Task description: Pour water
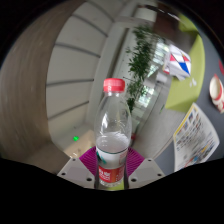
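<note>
A clear plastic water bottle [113, 125] with a pink cap [115, 86] and a red and green label stands upright between my fingers, lifted, with the room behind it. It is about a third full of water. My gripper [111, 168] is shut on the bottle's lower part, with the magenta pads [91, 158] pressing on both sides of it. The bottle's base is hidden below the fingers. No cup or other vessel for the water shows clearly.
A leafy green plant [142, 62] stands beyond the bottle. A printed sheet [197, 138] lies on a green surface [185, 92] to the right. A white and blue object [179, 62] and a round white thing [217, 92] sit farther right. A grey wall [60, 70] is on the left.
</note>
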A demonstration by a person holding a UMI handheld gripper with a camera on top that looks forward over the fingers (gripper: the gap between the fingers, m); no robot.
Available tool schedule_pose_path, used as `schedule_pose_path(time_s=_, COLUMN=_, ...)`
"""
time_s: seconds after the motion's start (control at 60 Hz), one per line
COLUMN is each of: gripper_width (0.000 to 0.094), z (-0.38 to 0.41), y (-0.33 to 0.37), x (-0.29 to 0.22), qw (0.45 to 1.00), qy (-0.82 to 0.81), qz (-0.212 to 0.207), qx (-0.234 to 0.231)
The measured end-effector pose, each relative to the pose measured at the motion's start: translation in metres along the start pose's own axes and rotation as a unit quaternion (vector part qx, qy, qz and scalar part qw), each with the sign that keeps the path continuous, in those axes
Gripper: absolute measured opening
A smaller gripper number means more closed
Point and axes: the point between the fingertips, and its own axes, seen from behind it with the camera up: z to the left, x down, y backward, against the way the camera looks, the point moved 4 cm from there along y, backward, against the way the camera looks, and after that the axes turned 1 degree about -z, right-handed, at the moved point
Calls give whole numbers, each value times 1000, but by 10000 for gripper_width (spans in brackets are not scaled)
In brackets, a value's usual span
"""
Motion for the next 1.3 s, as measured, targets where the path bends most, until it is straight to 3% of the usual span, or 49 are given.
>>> schedule_pose_path(time_s=0.183, gripper_width=327, z=-48, y=7, x=-63, qw=972, qy=-230, qz=-22, qx=-52)
schedule_pose_path(time_s=0.433, gripper_width=325, z=-161, y=14, x=-100, qw=909, qy=-409, qz=-73, qx=-30)
schedule_pose_path(time_s=0.767, gripper_width=325, z=-188, y=12, x=-97, qw=904, qy=-425, qz=-43, qx=0)
schedule_pose_path(time_s=0.967, gripper_width=325, z=-142, y=13, x=-121, qw=981, qy=-195, qz=-4, qx=23)
schedule_pose_path(time_s=1.067, gripper_width=325, z=-118, y=27, x=-178, qw=999, qy=-10, qz=-29, qx=43)
schedule_pose_path(time_s=1.167, gripper_width=328, z=-107, y=42, x=-239, qw=972, qy=205, qz=-65, qx=90)
schedule_pose_path(time_s=1.3, gripper_width=328, z=-123, y=63, x=-290, qw=888, qy=423, qz=-80, qx=165)
